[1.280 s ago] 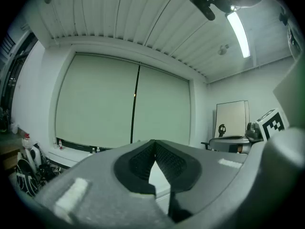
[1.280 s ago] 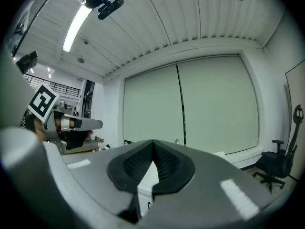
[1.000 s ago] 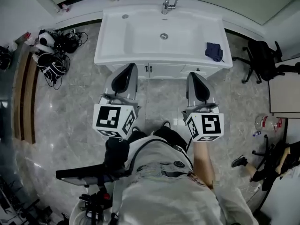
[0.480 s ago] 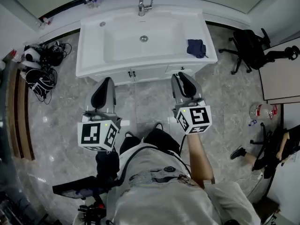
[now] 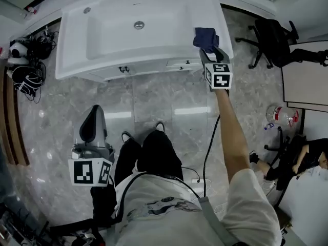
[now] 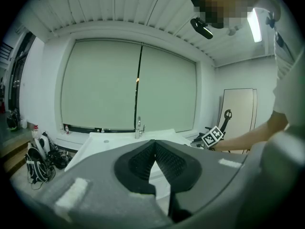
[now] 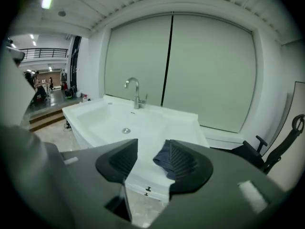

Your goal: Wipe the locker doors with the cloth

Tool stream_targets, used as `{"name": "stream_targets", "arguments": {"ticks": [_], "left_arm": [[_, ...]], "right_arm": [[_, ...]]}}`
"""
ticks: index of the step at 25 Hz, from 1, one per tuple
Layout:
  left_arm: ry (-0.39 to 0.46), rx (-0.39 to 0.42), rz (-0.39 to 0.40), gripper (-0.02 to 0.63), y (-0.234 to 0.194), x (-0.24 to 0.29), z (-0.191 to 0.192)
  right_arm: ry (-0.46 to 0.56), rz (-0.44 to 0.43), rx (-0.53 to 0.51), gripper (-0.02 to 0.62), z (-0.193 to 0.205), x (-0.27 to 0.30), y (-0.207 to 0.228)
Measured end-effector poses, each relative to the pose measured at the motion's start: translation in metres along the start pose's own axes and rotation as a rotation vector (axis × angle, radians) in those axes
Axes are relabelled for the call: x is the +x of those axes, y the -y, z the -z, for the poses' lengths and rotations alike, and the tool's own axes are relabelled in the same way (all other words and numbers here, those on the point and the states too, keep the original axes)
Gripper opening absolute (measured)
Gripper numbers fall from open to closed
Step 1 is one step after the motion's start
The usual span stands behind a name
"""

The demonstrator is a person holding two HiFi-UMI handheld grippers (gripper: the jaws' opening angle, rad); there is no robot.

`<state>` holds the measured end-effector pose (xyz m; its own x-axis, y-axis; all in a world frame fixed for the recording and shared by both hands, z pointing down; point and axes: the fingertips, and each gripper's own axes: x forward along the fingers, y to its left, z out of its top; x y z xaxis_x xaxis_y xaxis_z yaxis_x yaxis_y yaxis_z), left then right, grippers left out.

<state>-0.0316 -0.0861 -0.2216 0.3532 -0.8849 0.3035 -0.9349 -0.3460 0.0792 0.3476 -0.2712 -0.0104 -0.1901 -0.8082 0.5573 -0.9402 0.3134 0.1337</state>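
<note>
Blue cloth (image 5: 205, 36): on the sink's (image 5: 102, 65) right corner.
Right claw (image 5: 212, 53): we see it wide, just opened, cloth ahead, ungripped.
Left claw (image 6: 155, 151): closed, empty.

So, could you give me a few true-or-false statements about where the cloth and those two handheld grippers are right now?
1. The blue cloth lies on the sink, to the right of the basin. True.
2. The right gripper is clamped on the cloth. False: its jaws stand apart, having just been opening, and the cloth lies just ahead, not gripped.
3. The left gripper has its jaws together, with nothing between them. True.
4. The left gripper reaches over the sink. False: it hangs over the floor, beside the person's legs.
5. A black chair stands to the right of the sink. True.
</note>
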Motion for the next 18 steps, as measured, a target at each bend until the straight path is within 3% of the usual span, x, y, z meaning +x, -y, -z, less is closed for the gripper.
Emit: {"name": "stream_targets", "arguments": {"ticks": [6,11,14,16,18], "left_arm": [[-0.083,-0.014,-0.024,0.002,0.017,0.019,0.042],[-0.144,-0.026,-0.047,0.002,0.018,0.015,0.069],[-0.170,-0.036,-0.072,0.002,0.010,0.008,0.083],[-0.175,-0.047,-0.091,0.002,0.004,0.003,0.090],[-0.178,-0.058,-0.104,0.002,-0.001,0.000,0.095]], "right_arm": [[-0.170,0.008,0.040,0.232,0.046,0.086,0.057],[-0.295,0.018,0.115,0.287,0.074,0.131,0.080],[-0.376,0.040,0.113,0.287,0.080,0.147,0.085],[-0.401,0.017,0.093,0.238,0.077,0.151,0.080],[-0.411,0.017,0.053,0.110,0.077,0.151,0.074]]}}
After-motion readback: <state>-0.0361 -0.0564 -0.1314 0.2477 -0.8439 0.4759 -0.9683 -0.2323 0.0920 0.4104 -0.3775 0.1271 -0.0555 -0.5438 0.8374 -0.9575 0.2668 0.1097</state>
